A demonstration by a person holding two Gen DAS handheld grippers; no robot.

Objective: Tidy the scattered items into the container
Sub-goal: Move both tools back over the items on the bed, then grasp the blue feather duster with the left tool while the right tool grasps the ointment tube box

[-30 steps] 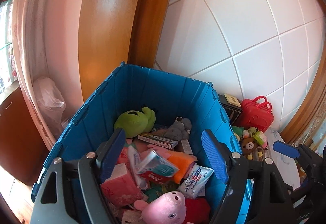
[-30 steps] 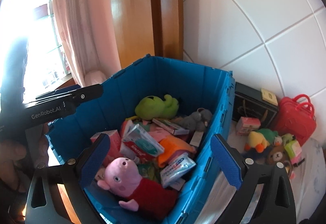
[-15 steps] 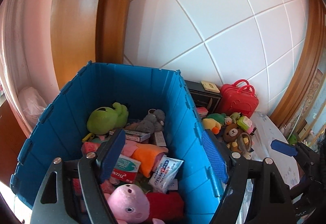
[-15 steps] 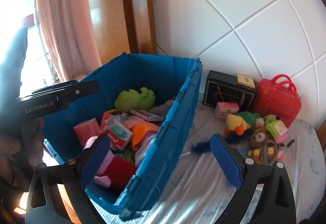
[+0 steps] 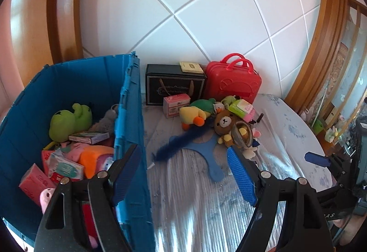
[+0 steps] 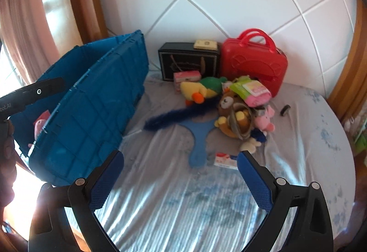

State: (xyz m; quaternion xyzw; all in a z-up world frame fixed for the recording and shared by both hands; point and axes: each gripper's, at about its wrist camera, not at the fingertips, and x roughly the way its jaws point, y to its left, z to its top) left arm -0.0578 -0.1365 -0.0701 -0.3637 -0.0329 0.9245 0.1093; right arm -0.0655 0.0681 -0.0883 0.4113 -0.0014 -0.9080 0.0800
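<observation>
The surface is a bed covered in a pale grey sheet with faded blue flowers (image 6: 298,160), set against a white padded wall of large diamond panels (image 5: 218,11). Varnished wooden trim (image 5: 62,11) frames the wall on both sides, and a pink curtain (image 6: 20,23) hangs at the left.

A blue plastic folding crate (image 5: 130,114) stands on the left of the bed, holding a green plush frog (image 5: 68,121), small cartons and tissue packs. The scattered items lie in a heap on the sheet, to the right of the crate: a yellow plush duck with an orange bill (image 6: 195,91), a brown plush bear (image 6: 227,100), a small pink plush pig (image 6: 266,119), a dark blue feather wand (image 6: 167,119) and a flat blue plastic paddle (image 6: 198,137). Behind them, against the wall, stand a black gift box with gold print (image 6: 188,61) and a red plastic toy suitcase (image 6: 254,61).

Legible writing is limited to "oot.AI" on the left tool's side.

The left claw (image 5: 183,171) is spread wide with nothing between the blue pads, straddling the crate's near wall. The right claw (image 6: 181,183) is likewise spread and empty, angled down over the sheet just short of the paddle. Part of a hand (image 6: 6,155) shows at the left edge.
</observation>
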